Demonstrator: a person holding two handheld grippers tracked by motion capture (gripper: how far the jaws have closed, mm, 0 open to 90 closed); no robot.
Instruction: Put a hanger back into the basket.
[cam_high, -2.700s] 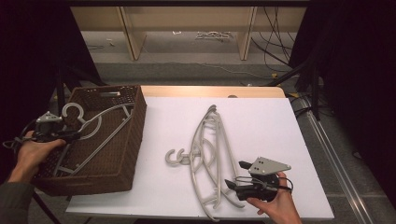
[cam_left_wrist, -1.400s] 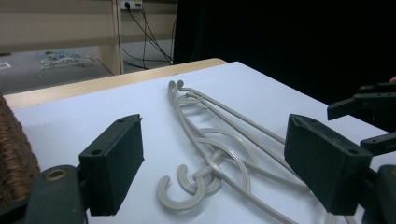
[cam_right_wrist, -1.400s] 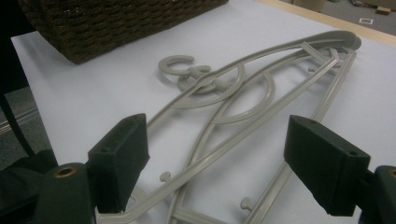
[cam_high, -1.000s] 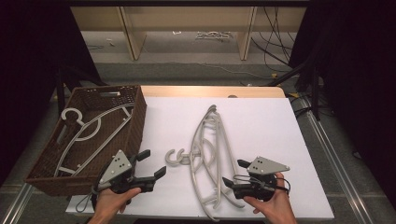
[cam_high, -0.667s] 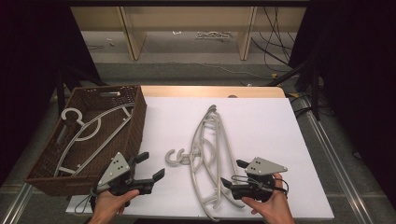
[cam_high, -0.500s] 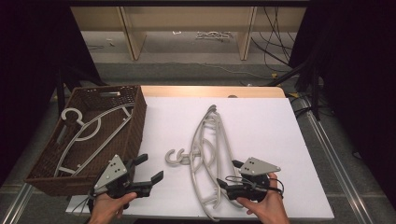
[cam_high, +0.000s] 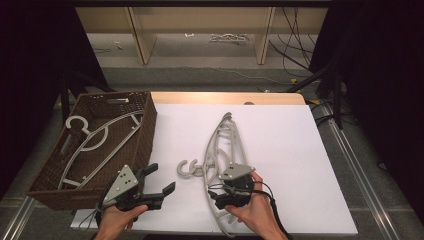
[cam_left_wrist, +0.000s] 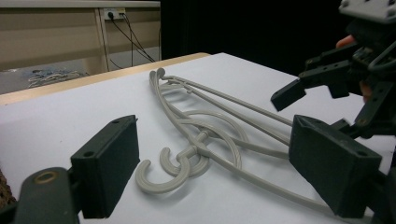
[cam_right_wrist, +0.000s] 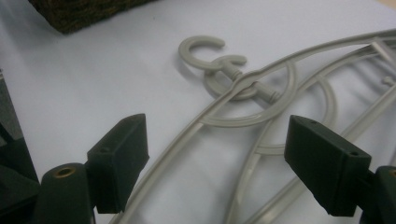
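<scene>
Both of my tongs sit low at the near edge of the white table (cam_high: 310, 150), each with its jaws spread and nothing between them. My right gripper (cam_high: 220, 194) hovers over the near ends of two grey plastic hangers (cam_high: 222, 150), which lie stacked on the table's middle, hooks pointing left; its jaws straddle the hangers' arms without touching. My left gripper (cam_high: 157, 182) is further left, near the front edge, aimed at the hangers' hooks (cam_left_wrist: 161, 175) but apart from them. Left of that stands a brown wicker basket (cam_high: 142, 135) holding another pale hanger (cam_high: 95, 140).
</scene>
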